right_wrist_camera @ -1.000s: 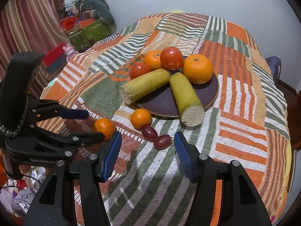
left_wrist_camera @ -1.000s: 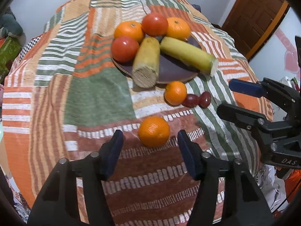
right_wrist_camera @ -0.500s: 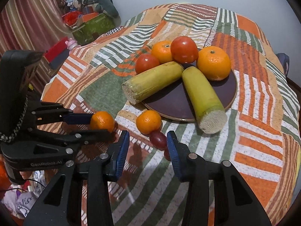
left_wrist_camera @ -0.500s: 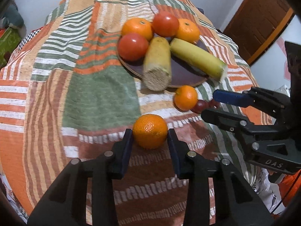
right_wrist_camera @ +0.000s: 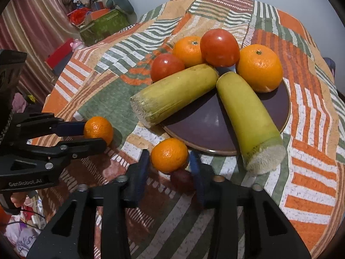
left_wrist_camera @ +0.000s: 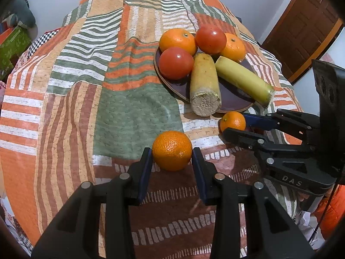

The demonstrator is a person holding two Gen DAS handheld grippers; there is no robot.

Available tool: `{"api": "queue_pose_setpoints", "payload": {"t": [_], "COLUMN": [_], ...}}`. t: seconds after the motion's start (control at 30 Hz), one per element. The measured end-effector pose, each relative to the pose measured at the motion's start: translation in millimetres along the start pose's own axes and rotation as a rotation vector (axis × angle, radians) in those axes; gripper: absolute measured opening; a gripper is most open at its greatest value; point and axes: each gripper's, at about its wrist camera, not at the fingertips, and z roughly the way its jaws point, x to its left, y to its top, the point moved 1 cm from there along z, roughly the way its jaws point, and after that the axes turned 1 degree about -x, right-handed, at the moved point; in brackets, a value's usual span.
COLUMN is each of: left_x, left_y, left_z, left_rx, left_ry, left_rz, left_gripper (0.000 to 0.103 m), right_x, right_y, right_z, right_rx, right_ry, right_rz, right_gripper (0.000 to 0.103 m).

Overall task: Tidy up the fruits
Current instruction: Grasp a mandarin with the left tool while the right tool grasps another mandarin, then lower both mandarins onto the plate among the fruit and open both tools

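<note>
My left gripper is shut on an orange on the tablecloth; it also shows in the right wrist view. My right gripper has its pads close around a smaller orange, which also shows in the left wrist view; whether the pads touch it I cannot tell. A dark red fruit lies between the right fingers, mostly hidden. A dark plate holds two oranges, two tomatoes and two yellow-green stalks.
The patchwork tablecloth covers a round table. A wooden door stands at the right. A green box and clutter sit beyond the table's left edge by a curtain.
Both grippers moved forward and closed. The left jaws shut onto the near orange. The right jaws narrowed around the smaller orange by the plate.
</note>
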Motion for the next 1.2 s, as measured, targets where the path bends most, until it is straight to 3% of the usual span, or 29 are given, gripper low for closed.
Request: {"api": "queue_pose_setpoints", "payload": {"t": [0.33, 0.83, 1.2], "left_x": [-2.0, -32.6, -59.6], "left_y": [9.9, 46.1, 68.9], "left_z": [-10.9, -41.8, -26.1], "left_rx": [-0.028, -0.145, -0.138], "left_ry": [0.007, 0.017, -0.021], "left_rz": [-0.003, 0.034, 0.074], "left_gripper": [0.037, 0.037, 0.037], "right_x": [-2.5, -30.3, -66.1], "right_y": [1.9, 13.7, 19.2], "right_z": [-19.8, -77.7, -90.4], "right_rx": [-0.051, -0.194, -0.235], "right_ry": [0.015, -0.032, -0.079], "right_rz": [0.003, 0.047, 0.104], "right_gripper": [0.032, 0.032, 0.032]}}
